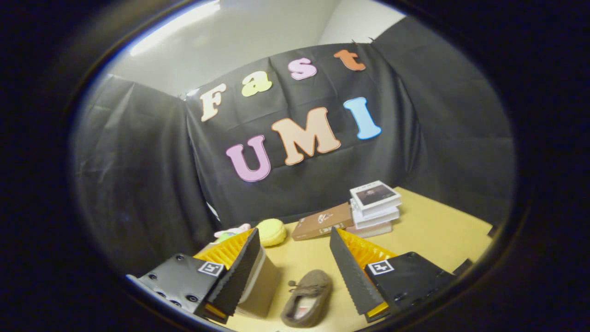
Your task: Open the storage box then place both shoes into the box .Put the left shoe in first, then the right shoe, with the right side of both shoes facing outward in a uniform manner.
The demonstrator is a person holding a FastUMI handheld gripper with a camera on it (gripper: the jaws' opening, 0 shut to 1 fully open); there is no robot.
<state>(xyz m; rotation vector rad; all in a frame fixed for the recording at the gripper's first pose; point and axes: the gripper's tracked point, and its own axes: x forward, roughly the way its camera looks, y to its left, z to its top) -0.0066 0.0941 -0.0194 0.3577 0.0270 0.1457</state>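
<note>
Entry: gripper (295, 267) spread wide, nothing pinched, hovering over the table (438, 230).

I note one soft brown shoe (308, 297) (slipper-like, laced bow at its front) lying on the table between my fingers; the storage box (260, 283), a plain tan box, sits just behind my left finger, so I judge both were laid close for easy reach. Beyond: stacked books (374, 205), a brown book (322, 222), a yellow ball (271, 231).
</note>
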